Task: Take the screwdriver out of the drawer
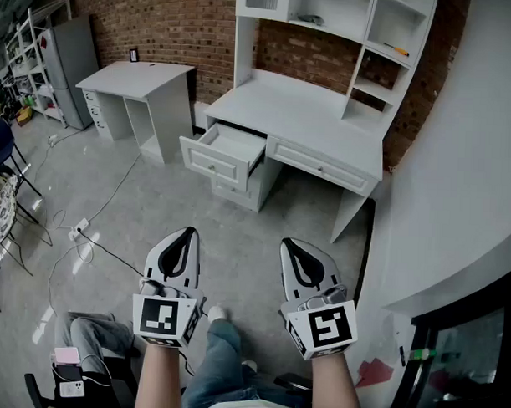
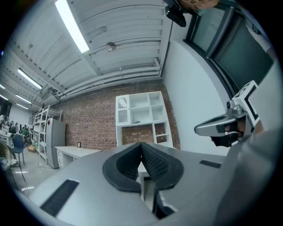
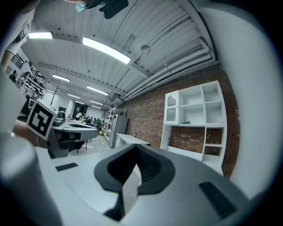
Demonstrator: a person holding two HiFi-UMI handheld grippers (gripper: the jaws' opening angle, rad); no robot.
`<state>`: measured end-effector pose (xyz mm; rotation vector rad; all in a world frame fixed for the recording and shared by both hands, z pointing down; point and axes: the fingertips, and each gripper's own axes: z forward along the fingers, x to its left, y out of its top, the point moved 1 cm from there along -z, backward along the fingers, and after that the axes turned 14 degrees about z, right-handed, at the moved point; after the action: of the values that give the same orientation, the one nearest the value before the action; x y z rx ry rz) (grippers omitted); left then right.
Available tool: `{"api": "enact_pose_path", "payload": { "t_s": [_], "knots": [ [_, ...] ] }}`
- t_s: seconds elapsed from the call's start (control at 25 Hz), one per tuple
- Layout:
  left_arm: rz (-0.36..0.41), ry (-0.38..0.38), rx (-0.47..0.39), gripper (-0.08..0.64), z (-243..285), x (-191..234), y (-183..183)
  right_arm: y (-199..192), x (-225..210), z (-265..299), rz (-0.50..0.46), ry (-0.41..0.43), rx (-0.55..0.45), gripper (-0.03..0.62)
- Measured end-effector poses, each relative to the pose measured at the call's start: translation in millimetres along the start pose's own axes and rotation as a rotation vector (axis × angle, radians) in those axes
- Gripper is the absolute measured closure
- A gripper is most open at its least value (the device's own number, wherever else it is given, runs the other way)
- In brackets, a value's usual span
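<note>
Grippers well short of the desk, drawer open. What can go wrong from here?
1. The left gripper and right gripper are both shut; reaching into the drawer like that would likely push the tool rather than grasp it.
2. No screwdriver shows in the drawer from the head view; an orange item higher up could be mistaken for the target.
3. A cable crosses the floor left of the approach: possible snag.
</note>
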<state>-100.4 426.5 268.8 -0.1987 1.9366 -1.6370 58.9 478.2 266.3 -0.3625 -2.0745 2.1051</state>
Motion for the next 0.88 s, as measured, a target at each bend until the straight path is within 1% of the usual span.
{"api": "enact_pose_path", "payload": {
  "t_s": [0.24,0.44,0.64,0.88],
  "knots": [
    [0.009,-0.016,-0.016,0.548,8.3,5.6,-5.8,-2.0,-2.1,10.3,0.005,-0.006,0.004,0.583],
    [0.002,-0.012,0.003,0.548,36.3,23.6,-24.4,-6.8,-12.6,46.5,0.055,0.006,0.005,0.583],
    [-0.018,0.002,0.015,0.548,92.0,60.2,-47.8,-12.2,-31.3,113.4,0.03,0.009,0.033,0.583],
    [-0.031,-0.005,0.016,0.548,176.1,119.7,-74.1,-5.4,-50.3,219.6,0.012,0.005,0.052,0.581]
  ]
}}
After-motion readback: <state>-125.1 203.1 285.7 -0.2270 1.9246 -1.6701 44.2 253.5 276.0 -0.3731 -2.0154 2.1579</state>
